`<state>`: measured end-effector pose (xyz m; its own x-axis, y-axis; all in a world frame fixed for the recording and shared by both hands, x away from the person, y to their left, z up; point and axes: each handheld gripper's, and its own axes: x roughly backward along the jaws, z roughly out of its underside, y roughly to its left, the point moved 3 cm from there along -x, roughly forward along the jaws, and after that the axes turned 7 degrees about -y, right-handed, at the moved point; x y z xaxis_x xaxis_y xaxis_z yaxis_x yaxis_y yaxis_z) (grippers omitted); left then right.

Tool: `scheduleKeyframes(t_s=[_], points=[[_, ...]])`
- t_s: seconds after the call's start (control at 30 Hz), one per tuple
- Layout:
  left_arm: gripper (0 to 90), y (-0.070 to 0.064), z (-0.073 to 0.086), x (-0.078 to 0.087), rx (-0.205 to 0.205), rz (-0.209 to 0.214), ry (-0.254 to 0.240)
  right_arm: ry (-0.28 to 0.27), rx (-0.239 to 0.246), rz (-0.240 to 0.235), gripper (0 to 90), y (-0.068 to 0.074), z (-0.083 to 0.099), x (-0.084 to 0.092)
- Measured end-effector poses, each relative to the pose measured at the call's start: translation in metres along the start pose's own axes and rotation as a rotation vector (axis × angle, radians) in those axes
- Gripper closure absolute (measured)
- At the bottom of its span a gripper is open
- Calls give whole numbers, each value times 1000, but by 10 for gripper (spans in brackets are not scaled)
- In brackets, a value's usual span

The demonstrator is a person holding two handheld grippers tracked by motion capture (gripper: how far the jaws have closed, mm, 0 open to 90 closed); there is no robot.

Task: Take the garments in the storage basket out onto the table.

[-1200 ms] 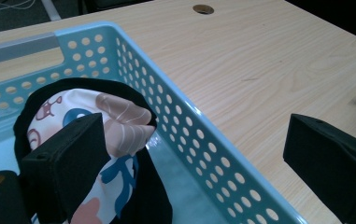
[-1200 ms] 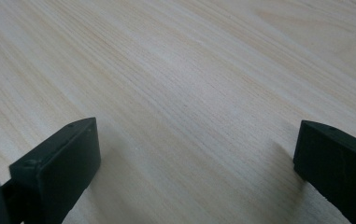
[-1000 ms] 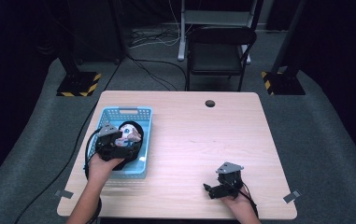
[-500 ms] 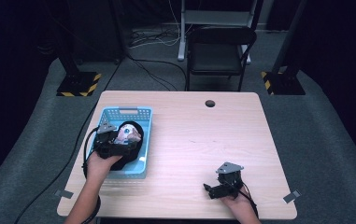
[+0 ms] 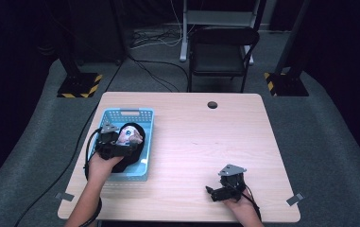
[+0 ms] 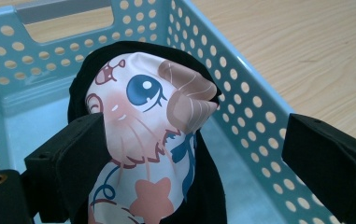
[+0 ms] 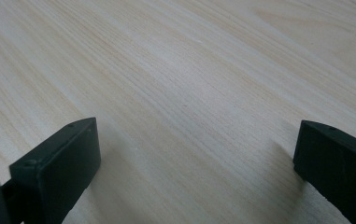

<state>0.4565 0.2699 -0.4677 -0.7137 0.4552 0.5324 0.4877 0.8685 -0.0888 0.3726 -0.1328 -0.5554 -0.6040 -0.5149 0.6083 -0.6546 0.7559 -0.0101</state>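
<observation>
Reaching into the light-blue perforated plastic basket (image 5: pixel 146 124) at the left side of the pale wooden counter (image 5: pixel 206 142), the left tool (image 6: pixel 192 158) has its two black jaws spread wide around a soft black fabric item printed with a pink cartoon face and a blue eye (image 6: pixel 152 121). Seen from the left gripper view, that printed item stands up inside the basket, its left flank against one jaw while the other jaw stands clear of it beside the basket's dotted wall; the jaws have just been closing a little with the fabric between them, and they do not yet pinch it. From the high view, the left tool (image 5: pixel 121 144) sits over the basket. Near the front right of the counter, the right tool (image 7: pixel 194 172) rests low over bare wood, its jaws wide apart and holding nothing.
</observation>
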Motion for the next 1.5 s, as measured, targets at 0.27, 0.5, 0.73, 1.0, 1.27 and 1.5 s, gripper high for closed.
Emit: scheduleKeyframes(t_s=[0.27,0.5,0.73,1.0,1.27,1.5], points=[[56,1,-2,-3,9,4,20,0,0,0,0,0,0,0],[54,5,-12,-7,4,-12,41,0,0,0,0,0,0,0],[53,11,-13,-14,16,-20,59,0,0,0,0,0,0,0],[53,21,-6,-24,47,-28,103,0,0,0,0,0,0,0],[53,26,-1,-32,64,-32,142,0,0,0,0,0,0,0],[55,26,0,-36,63,-32,160,0,0,0,0,0,0,0]])
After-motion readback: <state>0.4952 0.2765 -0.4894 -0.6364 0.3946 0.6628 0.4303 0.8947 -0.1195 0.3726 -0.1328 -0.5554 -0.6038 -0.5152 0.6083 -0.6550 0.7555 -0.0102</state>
